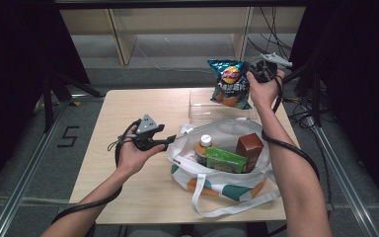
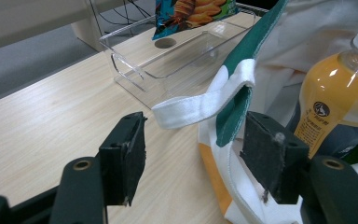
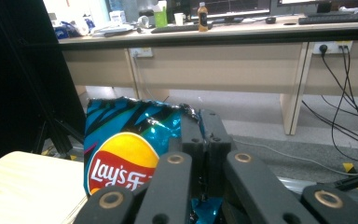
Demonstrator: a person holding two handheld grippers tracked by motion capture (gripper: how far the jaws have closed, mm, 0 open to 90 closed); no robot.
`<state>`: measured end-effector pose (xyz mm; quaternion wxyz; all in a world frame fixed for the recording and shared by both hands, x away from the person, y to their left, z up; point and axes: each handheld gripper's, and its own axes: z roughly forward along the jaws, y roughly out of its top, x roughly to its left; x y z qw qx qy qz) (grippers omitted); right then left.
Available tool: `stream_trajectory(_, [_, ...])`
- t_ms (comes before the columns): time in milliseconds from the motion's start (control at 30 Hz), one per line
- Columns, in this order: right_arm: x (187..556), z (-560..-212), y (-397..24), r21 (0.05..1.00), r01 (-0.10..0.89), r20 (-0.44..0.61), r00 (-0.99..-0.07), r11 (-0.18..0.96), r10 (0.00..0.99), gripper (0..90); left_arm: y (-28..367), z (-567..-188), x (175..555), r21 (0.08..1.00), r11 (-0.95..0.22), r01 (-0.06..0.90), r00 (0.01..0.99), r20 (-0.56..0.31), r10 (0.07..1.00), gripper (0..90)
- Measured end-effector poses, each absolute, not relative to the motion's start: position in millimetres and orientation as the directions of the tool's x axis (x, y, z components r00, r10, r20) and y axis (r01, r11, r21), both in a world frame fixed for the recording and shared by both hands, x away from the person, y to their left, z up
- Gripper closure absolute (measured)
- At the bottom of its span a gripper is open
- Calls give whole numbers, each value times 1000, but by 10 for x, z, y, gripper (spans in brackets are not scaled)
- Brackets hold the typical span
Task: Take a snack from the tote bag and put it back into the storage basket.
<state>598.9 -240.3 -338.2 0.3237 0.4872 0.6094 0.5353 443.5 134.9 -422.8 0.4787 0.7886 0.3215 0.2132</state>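
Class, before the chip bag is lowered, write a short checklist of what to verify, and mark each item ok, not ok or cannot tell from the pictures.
1. Right tool shut on the chip bag at its top edge: ok.
2. Chip bag hangs free above the clear tray: ok.
3. Clear tray holds nothing: ok.
4. Left tool open, tote bag rim between its jaws but not pinched: ok.
5. Bottle and brown box stand inside the tote bag: ok.
6. Firmness of the hold on the chip bag: cannot tell.

Teal chip bag; white-green tote, perhaps orange-patched.
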Motion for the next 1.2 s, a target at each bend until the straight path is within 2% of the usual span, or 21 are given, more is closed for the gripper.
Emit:
stream_trajectory(200, [6024,-3422,-2420,968,248,107,-316,-27,943,900,1352,-4226,4433,892,-334,304,700,28,714,386])
stream_trajectory(433, [6040,-3446,-2401,961,273,133,-301,-49,944,900,1349,-4223,4433,892,-337,302,701,32,712,386])
stream_trajectory(467, [6054,-3454,-2415,965,261,113,-309,-30,944,900,1349,-4224,4433,892,-337,301,701,32,712,386])
stream_trajectory(500, [6042,-3453,-2397,958,282,139,-300,-52,944,900,1349,-4226,4434,892,-337,300,703,31,710,386])
stream_trajectory(1200, [6117,-3578,-2418,954,298,136,-293,-45,946,900,1337,-4241,4430,891,-336,305,701,29,713,386])
